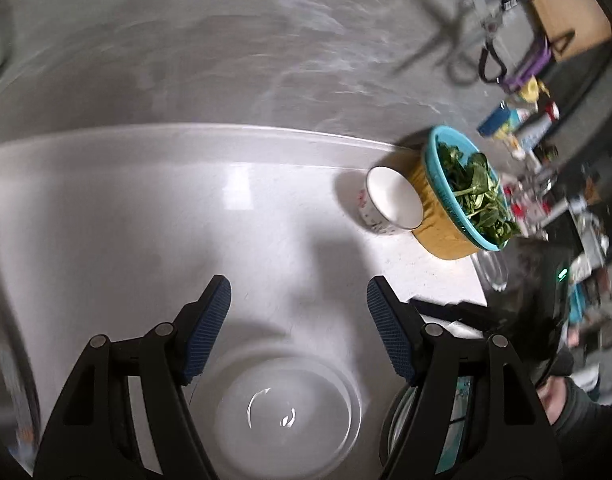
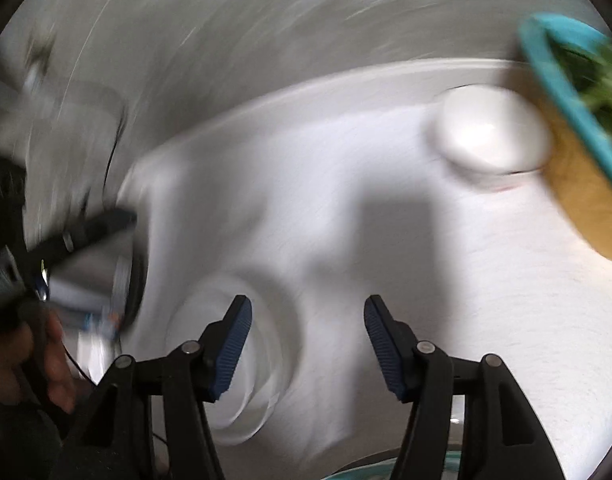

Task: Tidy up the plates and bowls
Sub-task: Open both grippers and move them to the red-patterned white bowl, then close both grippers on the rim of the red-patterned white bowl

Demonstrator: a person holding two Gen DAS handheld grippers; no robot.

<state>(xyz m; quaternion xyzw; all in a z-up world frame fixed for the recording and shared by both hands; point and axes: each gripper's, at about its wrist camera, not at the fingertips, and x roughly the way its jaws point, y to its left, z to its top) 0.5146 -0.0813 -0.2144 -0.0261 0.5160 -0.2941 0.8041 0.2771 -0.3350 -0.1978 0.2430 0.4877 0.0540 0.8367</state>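
While we look down the left view, our left gripper (image 1: 298,320) stands wide with nothing in it, above a clear glass bowl (image 1: 286,412) at the bottom. A white bowl (image 1: 393,204) touches the spinach bowl (image 1: 461,196) at the right.

Our right view is blurry. Our right gripper (image 2: 307,336) is wide and empty too. Sorting looks unfinished.

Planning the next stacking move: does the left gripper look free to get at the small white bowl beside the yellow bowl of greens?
Probably yes: the left gripper is open and empty, with bare white table between it and the small white bowl.
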